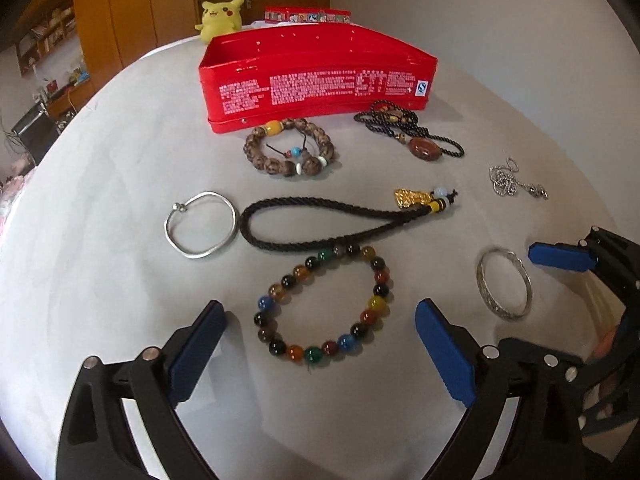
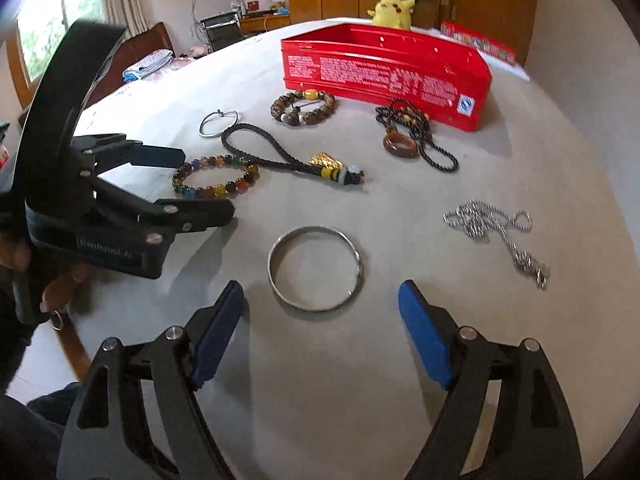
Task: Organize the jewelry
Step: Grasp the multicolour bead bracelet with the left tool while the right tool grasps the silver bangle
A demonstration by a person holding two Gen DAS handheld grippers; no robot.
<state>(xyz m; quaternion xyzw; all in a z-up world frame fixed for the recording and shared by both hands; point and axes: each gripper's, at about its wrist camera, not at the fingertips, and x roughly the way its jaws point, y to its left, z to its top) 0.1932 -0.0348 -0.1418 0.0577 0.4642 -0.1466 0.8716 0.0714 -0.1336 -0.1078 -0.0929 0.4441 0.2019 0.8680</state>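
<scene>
My left gripper (image 1: 320, 312) is open, its jaws on either side of a multicoloured bead bracelet (image 1: 322, 304) on the table. My right gripper (image 2: 320, 292) is open just before a patterned silver bangle (image 2: 316, 268). An open red tin box (image 1: 316, 76) stands at the back. Before it lie a brown bead bracelet (image 1: 292, 148), a black cord necklace with a red pendant (image 1: 416, 136), a black rope with a gold charm (image 1: 340, 216), a plain silver bangle (image 1: 202, 224) and a silver chain (image 2: 496, 232).
A yellow Pikachu plush (image 1: 220, 16) and a red lid (image 1: 308, 14) sit behind the box. The round table (image 1: 120, 160) has a pale grey cloth. Wooden cupboards and a desk stand beyond it.
</scene>
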